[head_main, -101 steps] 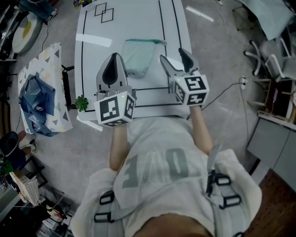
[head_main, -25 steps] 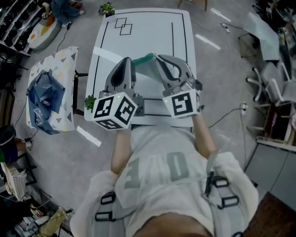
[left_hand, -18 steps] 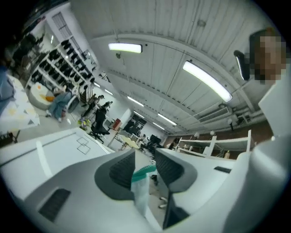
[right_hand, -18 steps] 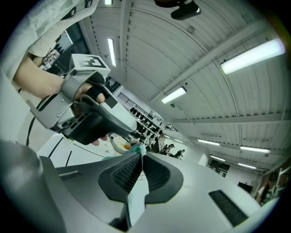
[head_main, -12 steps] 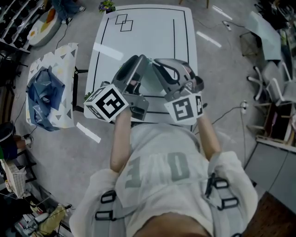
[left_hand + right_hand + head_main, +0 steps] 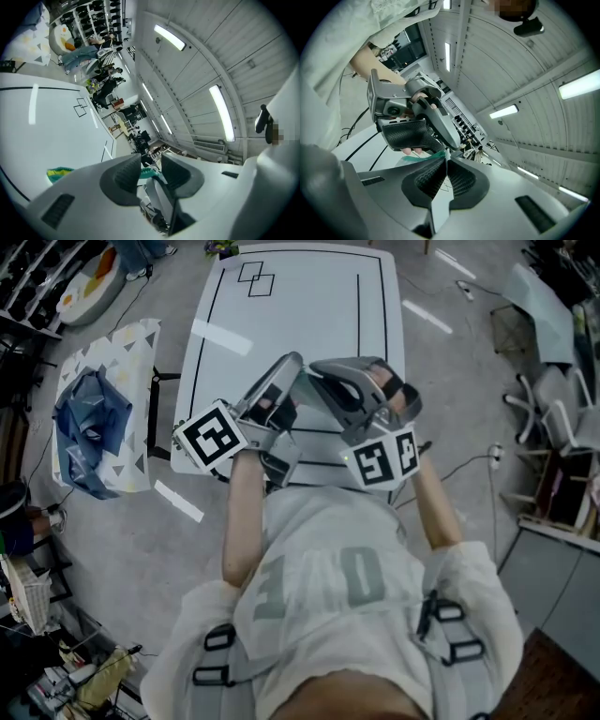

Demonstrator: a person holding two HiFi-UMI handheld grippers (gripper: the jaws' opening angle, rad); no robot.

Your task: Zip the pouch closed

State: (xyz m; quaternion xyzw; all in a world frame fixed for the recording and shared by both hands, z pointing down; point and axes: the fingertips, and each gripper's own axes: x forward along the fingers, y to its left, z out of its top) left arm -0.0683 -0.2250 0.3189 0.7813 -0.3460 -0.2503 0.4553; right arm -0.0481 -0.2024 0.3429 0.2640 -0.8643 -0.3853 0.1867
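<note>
Long ceiling tubes (image 6: pixel 224 112) throw cool, even light from above, burning out white in both gripper views. The head view is dimmer and greyish, with one glare streak on the white surface (image 6: pixel 291 324). Edges bow strongly (black corners ring both gripper views), and the left tool (image 6: pixel 150 171) carries only soft shadow.

The desk (image 6: pixel 291 315) is white with thin black lines. The pouch (image 6: pixel 412 159) is translucent teal. The left cube (image 6: pixel 211 437) and right cube (image 6: pixel 380 457) bear black-and-white square markers. The fingers (image 6: pixel 429 178) are dark grey.
</note>
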